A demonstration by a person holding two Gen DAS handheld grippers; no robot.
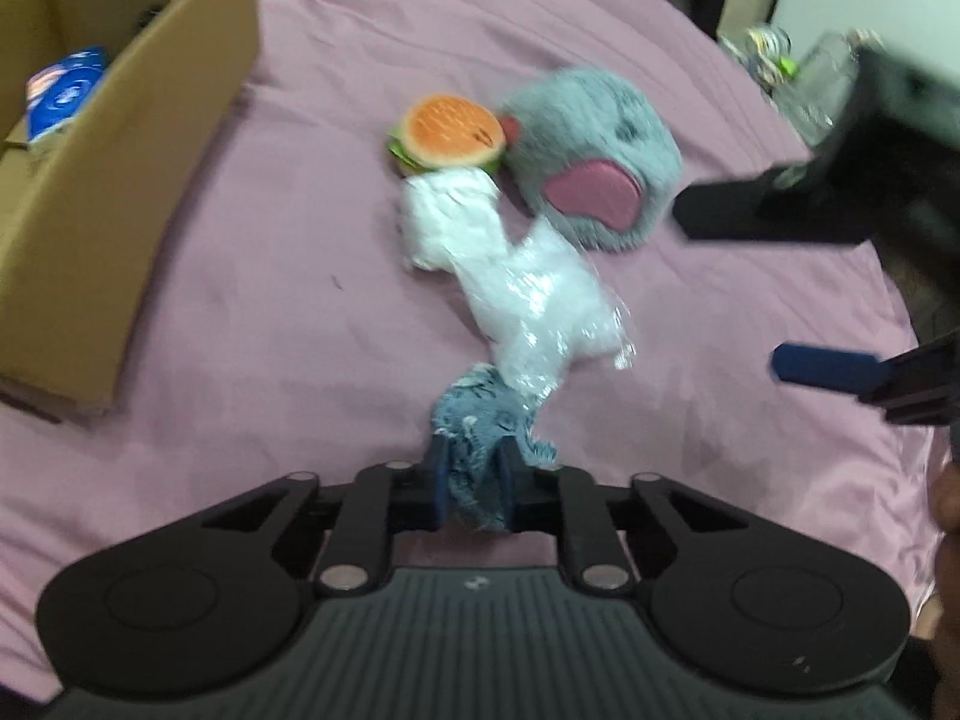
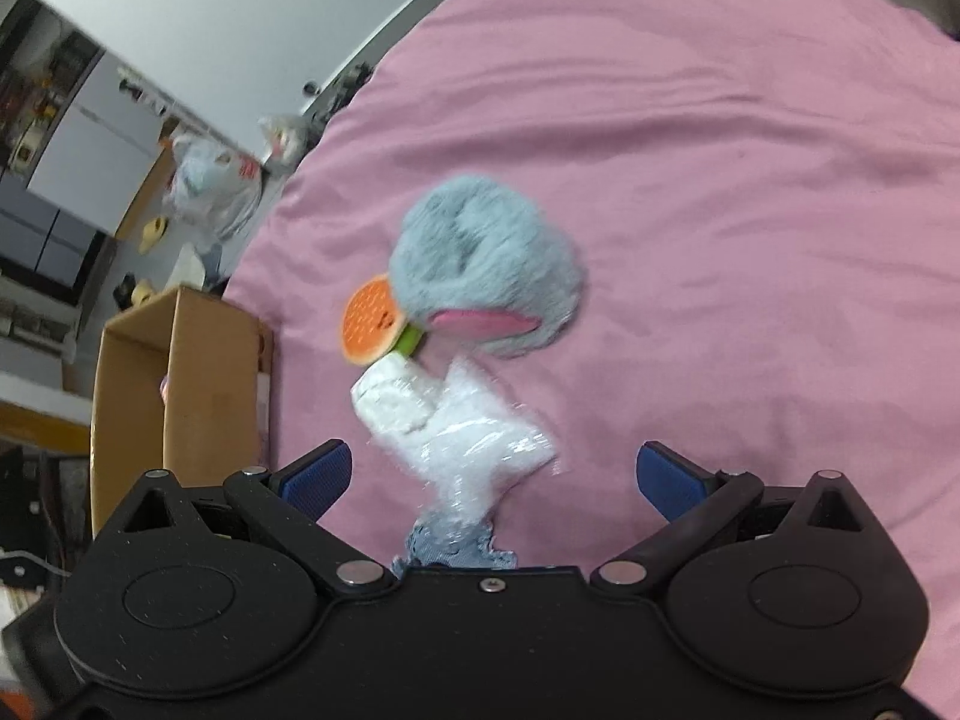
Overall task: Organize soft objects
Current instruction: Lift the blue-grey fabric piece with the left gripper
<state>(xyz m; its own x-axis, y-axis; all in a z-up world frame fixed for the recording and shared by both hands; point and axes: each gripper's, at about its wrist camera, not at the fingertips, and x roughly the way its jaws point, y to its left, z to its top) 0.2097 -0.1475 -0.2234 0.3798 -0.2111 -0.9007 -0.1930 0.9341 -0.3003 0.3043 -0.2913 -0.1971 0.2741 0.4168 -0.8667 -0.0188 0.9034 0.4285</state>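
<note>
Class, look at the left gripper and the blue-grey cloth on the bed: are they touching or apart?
Touching. The left wrist view shows the left gripper with both pads pressed against the bunched blue-grey cloth.

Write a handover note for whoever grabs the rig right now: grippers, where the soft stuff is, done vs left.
Left gripper: shut on the blue-grey cloth at the near end of the pile.
Right gripper: open, empty, above the plastic-wrapped white item.
On the pink bedsheet, in a touching cluster: cloth, wrapped white item, burger toy, grey furry plush.
Cardboard box stands on the sheet beside the pile; a blue-and-white item is already inside.
Done: cloth gripped, not yet lifted clear.
Left: likely box the cloth, then the wrapped item, burger and plush.
</note>
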